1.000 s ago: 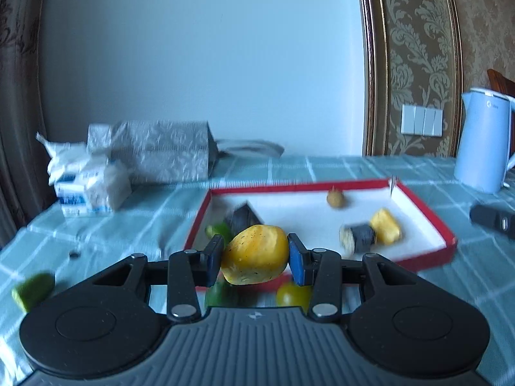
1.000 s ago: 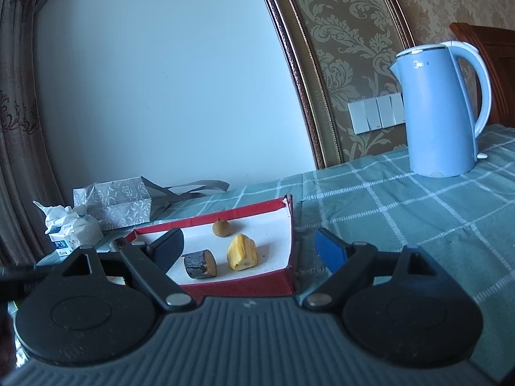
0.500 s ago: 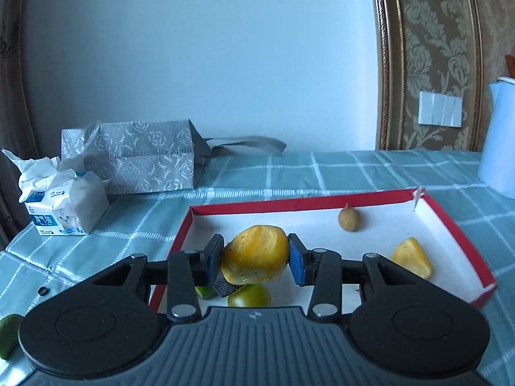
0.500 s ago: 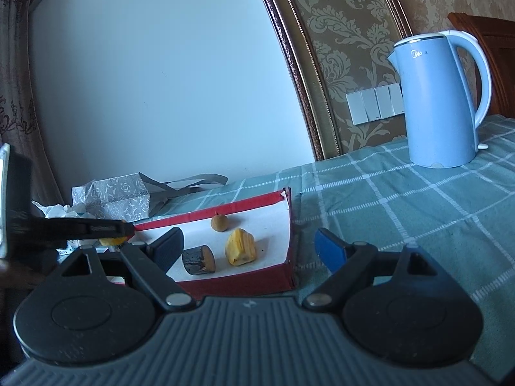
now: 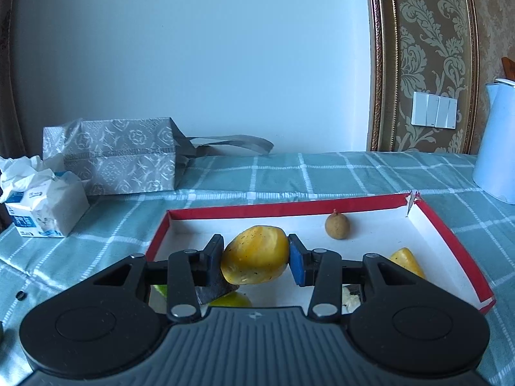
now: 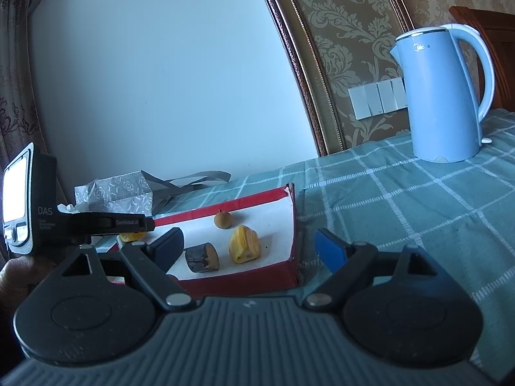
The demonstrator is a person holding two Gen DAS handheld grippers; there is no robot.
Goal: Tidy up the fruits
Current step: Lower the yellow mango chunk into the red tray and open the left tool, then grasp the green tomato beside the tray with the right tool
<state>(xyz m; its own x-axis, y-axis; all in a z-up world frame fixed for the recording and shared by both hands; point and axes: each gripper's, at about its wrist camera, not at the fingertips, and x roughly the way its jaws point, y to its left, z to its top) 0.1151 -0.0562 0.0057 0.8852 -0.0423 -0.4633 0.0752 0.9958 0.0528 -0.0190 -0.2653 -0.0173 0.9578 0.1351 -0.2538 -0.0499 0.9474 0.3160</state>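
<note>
Yellow fruit [image 5: 256, 255] is clamped across its widest part between the pads of the left gripper [image 5: 256, 259], held above the near-left part of the red-rimmed tray [image 5: 450, 241]. It is judged light, with a smooth rounded skin that could slip; if real, bruising is likely under a hard squeeze. The mid-body hold looks sound. Right gripper [image 6: 246, 247] is spread wide and empty, tray just ahead-left of it.

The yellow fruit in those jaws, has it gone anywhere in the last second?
Yes. The left gripper, clamped on the yellow fruit throughout, carried it from the near edge of the red tray to over its white floor. The right gripper stayed open and still; the fruits inside did not move.
</note>
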